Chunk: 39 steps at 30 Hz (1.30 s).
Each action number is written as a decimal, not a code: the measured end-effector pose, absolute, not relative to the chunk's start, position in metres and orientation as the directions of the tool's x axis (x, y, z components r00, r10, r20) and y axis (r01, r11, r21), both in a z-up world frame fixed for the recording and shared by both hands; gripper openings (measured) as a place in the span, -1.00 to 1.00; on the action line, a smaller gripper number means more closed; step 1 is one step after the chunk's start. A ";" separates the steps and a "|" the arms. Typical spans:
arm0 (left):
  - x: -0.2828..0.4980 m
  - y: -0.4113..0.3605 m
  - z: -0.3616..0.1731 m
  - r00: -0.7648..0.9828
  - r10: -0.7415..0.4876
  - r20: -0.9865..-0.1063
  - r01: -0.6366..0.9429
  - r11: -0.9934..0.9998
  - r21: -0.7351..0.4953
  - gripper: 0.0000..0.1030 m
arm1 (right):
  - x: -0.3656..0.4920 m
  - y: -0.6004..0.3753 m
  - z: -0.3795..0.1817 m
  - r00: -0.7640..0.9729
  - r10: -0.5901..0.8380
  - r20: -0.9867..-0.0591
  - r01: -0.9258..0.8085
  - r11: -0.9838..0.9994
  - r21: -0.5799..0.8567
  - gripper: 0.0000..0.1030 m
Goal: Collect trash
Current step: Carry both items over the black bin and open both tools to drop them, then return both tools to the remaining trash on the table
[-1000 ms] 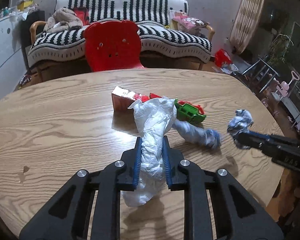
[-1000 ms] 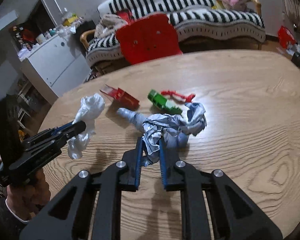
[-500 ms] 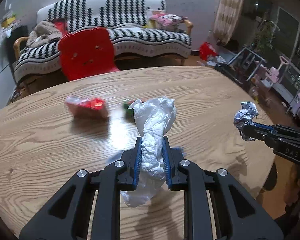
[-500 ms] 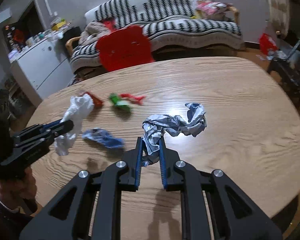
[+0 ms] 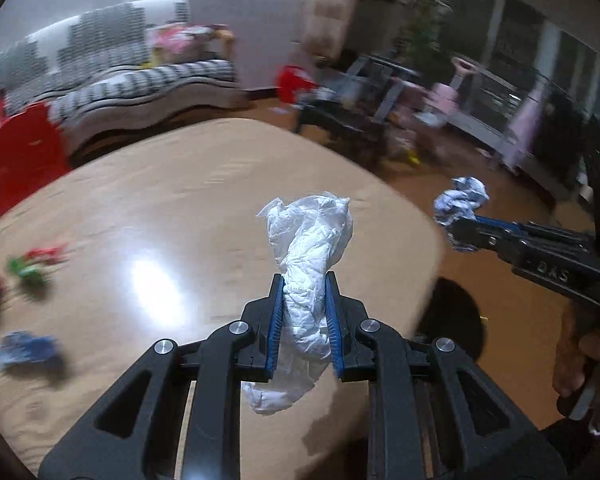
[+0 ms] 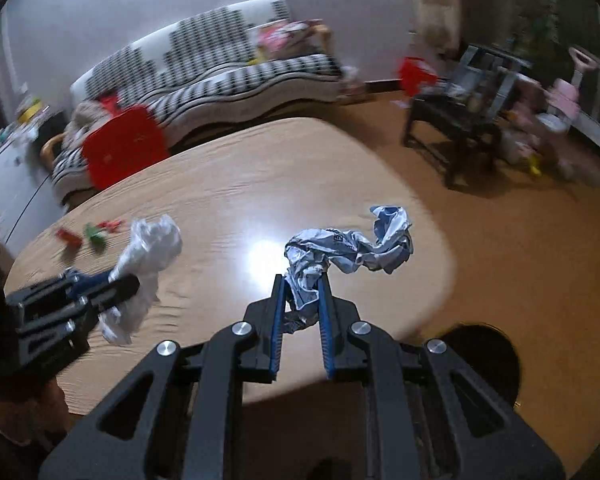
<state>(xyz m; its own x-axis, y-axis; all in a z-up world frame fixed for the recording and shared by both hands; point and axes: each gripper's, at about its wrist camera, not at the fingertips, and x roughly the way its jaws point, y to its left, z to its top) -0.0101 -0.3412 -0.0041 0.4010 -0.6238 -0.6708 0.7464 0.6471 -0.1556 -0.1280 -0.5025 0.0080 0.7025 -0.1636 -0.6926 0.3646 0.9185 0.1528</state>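
Over the wooden table (image 5: pixel 148 208), both tongs clamp trash — left (image 5: pixel 302 280) white tissue (image 5: pixel 310 240), right (image 6: pixel 302 282) crumpled paper (image 6: pixel 348 250).

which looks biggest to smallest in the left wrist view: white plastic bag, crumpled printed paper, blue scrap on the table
1. white plastic bag, though it sits closest to the camera in the left gripper, so nearness inflates it.
2. crumpled printed paper and blue scrap look about alike; the scrap is blurred, so I will not rank them.

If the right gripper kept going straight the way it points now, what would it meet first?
Probably nothing close. The right gripper, shut on crumpled paper, points over the table's far right corner toward the floor and the dark stand beyond. Depth is unclear; the table edge could come first.
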 end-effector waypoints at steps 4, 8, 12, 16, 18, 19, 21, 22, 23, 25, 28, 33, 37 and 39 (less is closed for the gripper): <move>-0.048 -0.405 -0.021 0.294 -0.684 -0.667 0.825 0.535 -0.185 -0.62 | -0.177 -0.561 -0.009 0.666 -0.238 -0.707 0.474 0.867 0.154 -0.68; -0.086 -0.457 -0.043 0.204 -0.702 -0.682 0.875 0.443 -0.194 -0.62 | -0.222 -0.613 -0.031 0.621 -0.282 -0.731 0.569 0.803 0.174 -0.68; -0.116 -0.500 -0.069 0.127 -0.695 -0.708 0.900 0.380 -0.212 -0.62 | -0.250 -0.650 -0.053 0.584 -0.275 -0.763 0.626 0.751 0.209 -0.68; -0.132 -0.532 -0.098 0.067 -0.666 -0.743 0.915 0.338 -0.220 -0.62 | -0.265 -0.669 -0.075 0.544 -0.252 -0.800 0.659 0.719 0.222 -0.68; -0.130 -0.544 -0.107 0.057 -0.653 -0.755 0.916 0.336 -0.221 -0.62 | -0.268 -0.674 -0.081 0.535 -0.241 -0.810 0.666 0.710 0.229 -0.68; -0.131 -0.549 -0.111 0.053 -0.648 -0.760 0.915 0.336 -0.222 -0.62 | -0.266 -0.678 -0.082 0.533 -0.239 -0.811 0.666 0.710 0.229 -0.68; -0.129 -0.558 -0.119 0.045 -0.638 -0.768 0.914 0.337 -0.226 -0.62 | -0.264 -0.680 -0.084 0.530 -0.238 -0.814 0.665 0.711 0.226 -0.68; -0.128 -0.559 -0.120 0.043 -0.637 -0.770 0.913 0.337 -0.228 -0.62 | -0.264 -0.680 -0.084 0.531 -0.235 -0.814 0.664 0.712 0.227 -0.68; -0.126 -0.562 -0.122 0.038 -0.634 -0.772 0.912 0.338 -0.233 -0.62 | -0.263 -0.679 -0.084 0.531 -0.232 -0.815 0.663 0.713 0.229 -0.68; -0.122 -0.565 -0.125 0.035 -0.631 -0.775 0.909 0.342 -0.238 -0.62 | -0.259 -0.677 -0.084 0.528 -0.230 -0.817 0.661 0.716 0.226 -0.68; -0.118 -0.571 -0.125 0.032 -0.629 -0.777 0.906 0.346 -0.242 -0.62 | -0.260 -0.677 -0.084 0.528 -0.228 -0.818 0.660 0.717 0.226 -0.68; -0.116 -0.577 -0.131 0.015 -0.631 -0.776 0.901 0.344 -0.262 -0.61 | -0.259 -0.675 -0.083 0.526 -0.233 -0.818 0.667 0.710 0.227 -0.68; -0.121 -0.576 -0.137 0.012 -0.630 -0.777 0.905 0.337 -0.258 -0.27 | -0.259 -0.681 -0.086 0.517 -0.232 -0.824 0.682 0.693 0.233 -0.65; -0.120 -0.577 -0.138 0.013 -0.634 -0.773 0.903 0.339 -0.263 0.20 | -0.258 -0.682 -0.088 0.509 -0.233 -0.829 0.690 0.687 0.230 -0.55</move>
<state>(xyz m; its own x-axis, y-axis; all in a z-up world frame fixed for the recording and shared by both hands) -0.1205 -0.5771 -0.1376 0.0132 -0.6342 -0.7730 0.9032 0.3393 -0.2630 -0.2584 -0.6823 -0.0879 0.5086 -0.2333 -0.8288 0.6895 0.6868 0.2298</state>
